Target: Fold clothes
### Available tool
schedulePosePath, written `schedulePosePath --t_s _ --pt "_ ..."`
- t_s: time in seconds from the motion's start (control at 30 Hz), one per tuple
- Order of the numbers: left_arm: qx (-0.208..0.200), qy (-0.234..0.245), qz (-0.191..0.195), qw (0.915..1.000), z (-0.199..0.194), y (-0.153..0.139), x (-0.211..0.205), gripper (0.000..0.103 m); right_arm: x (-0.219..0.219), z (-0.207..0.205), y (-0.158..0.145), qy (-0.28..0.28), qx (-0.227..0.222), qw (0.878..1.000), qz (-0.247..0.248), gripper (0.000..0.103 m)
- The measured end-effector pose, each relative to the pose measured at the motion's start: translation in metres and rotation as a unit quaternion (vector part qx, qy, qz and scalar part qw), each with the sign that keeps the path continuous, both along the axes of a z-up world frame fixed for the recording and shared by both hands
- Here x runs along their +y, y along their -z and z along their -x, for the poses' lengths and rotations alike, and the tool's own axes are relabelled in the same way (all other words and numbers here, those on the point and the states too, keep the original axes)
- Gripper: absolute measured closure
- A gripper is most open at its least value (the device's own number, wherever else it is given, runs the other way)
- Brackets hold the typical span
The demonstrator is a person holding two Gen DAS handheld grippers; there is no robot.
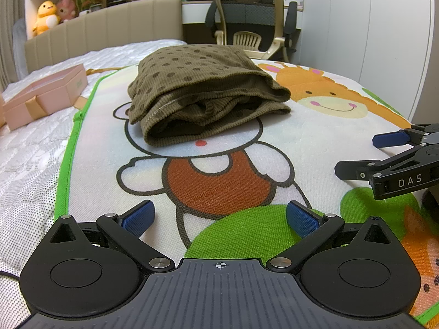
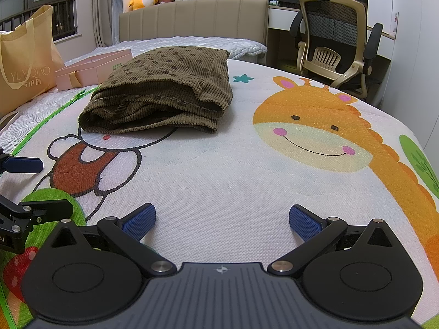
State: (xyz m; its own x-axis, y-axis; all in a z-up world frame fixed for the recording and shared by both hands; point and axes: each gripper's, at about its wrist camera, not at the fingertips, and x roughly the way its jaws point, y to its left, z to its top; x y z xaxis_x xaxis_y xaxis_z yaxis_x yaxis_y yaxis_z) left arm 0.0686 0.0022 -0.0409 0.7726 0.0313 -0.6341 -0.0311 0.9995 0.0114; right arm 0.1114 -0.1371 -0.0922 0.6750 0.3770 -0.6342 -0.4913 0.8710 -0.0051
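A brown dotted ribbed garment [image 1: 203, 93] lies folded in a thick stack on the cartoon-printed mat [image 1: 315, 137]; it also shows in the right wrist view [image 2: 164, 90], on the mat [image 2: 233, 178]. My left gripper [image 1: 219, 218] is open and empty, low over the mat, a short way in front of the garment. My right gripper [image 2: 222, 219] is open and empty over the mat, right of and nearer than the garment. Each gripper shows in the other's view: the right one [image 1: 356, 155] at the right edge, the left one [image 2: 55, 186] at the left edge.
A pink gift box [image 1: 44, 96] lies on the mattress left of the mat. A tan tote bag [image 2: 24, 63] stands at far left. The padded headboard [image 1: 109, 30] is behind, with plush toys [image 1: 45, 16] on the shelf. An office chair [image 1: 249, 16] stands beyond the bed.
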Motion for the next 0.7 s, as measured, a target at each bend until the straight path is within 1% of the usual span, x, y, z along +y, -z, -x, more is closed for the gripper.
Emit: schedulePosePath --t_s 0.7 --pt "0.003 0.001 0.0 1.0 -0.0011 -0.0002 0.0001 0.0 0.0001 -0.0002 -0.0001 0.001 0.0 1.0 0.0 0.0"
